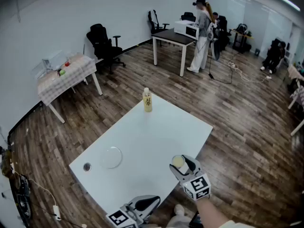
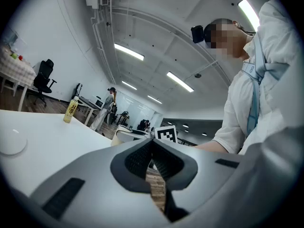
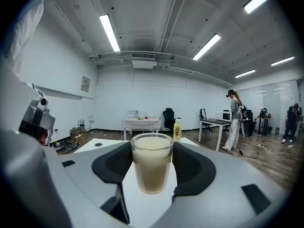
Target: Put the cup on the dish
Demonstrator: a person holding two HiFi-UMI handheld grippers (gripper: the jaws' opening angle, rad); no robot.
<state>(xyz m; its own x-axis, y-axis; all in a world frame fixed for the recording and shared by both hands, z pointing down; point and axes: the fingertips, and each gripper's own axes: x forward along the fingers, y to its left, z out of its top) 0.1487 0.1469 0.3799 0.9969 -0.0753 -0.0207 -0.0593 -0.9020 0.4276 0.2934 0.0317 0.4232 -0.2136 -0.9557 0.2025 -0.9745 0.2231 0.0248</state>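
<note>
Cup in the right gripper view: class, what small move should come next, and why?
Probably lift the cup slightly and start carrying it left toward the dish. The right gripper has its pads against the cup's sides, while the empty dish lies apart from it, farther left on the white table.

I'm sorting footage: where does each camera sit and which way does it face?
Head view: on head, facing down at table; left gripper, right gripper show.
Left gripper view: on left gripper, tilted up across table; shut jaws, torso show.
Right gripper view: on right gripper, level across table; jaws gripping cup.
Shared by all: bottle.
</note>
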